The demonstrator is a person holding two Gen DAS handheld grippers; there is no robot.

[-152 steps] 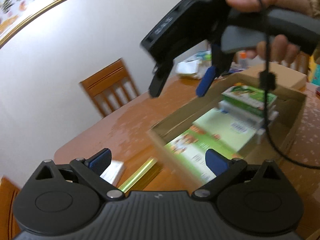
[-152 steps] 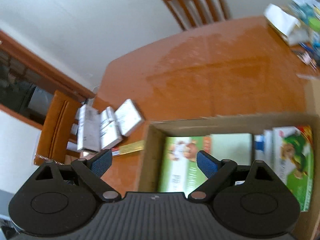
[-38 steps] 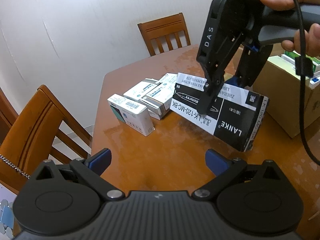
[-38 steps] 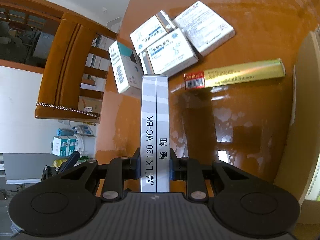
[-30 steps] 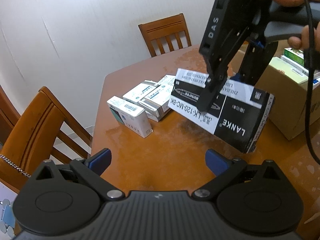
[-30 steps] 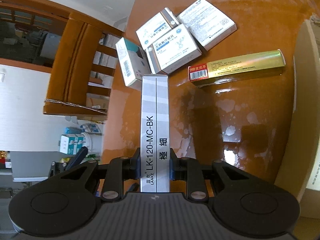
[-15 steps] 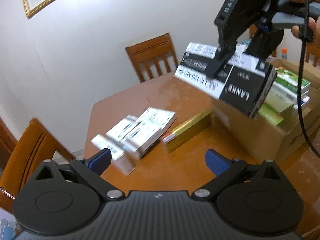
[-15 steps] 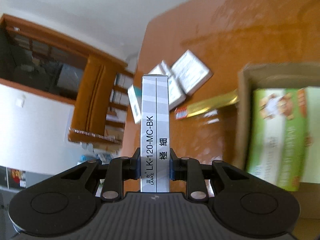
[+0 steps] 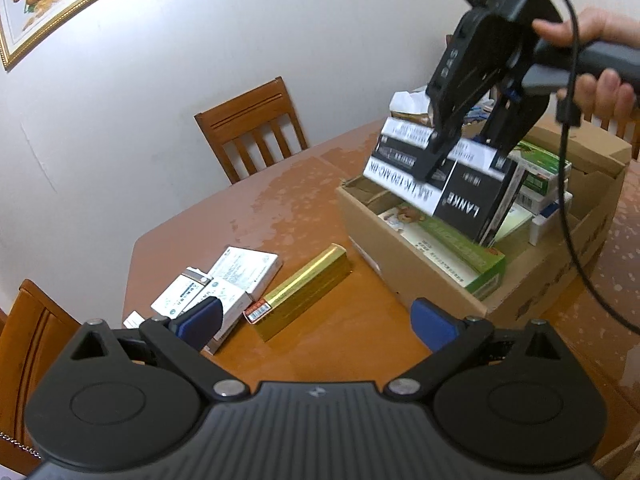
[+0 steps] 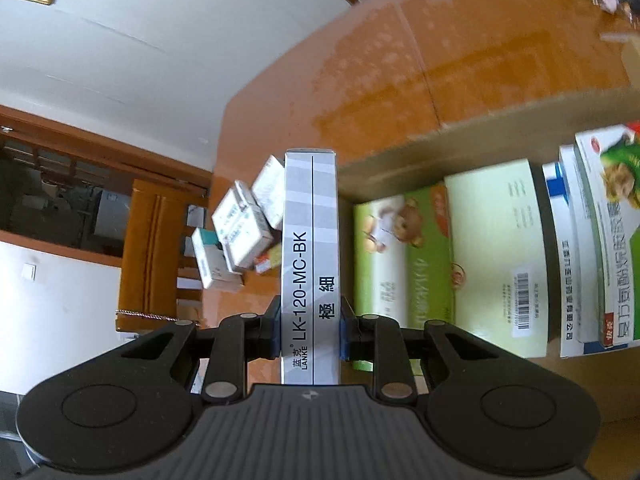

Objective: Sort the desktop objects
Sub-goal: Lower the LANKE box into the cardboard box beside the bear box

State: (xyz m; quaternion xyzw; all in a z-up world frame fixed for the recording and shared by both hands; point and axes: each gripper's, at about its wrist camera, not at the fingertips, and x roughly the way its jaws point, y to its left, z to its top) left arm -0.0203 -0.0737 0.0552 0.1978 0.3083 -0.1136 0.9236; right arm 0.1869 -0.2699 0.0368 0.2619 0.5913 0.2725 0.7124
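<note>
Carried off the table's left-hand pile since a second ago: LANKE pen box (image 9: 444, 182), now above the cardboard box (image 9: 404, 268)'s near-left corner, clamped in right gripper (image 10: 310, 330), long axis pointing forward. Left gripper (image 9: 316, 318) wide, empty, near gold box (image 9: 304, 290).

The black-and-white LANKE box (image 9: 444, 184) is hanging tilted in the air above the open cardboard box (image 9: 404, 264), over its near-left end. Inside, green and white packets (image 10: 492, 260) are lying flat. A gold box (image 9: 304, 292) and white packets (image 9: 228, 284) are lying near the surface's left edge.
</note>
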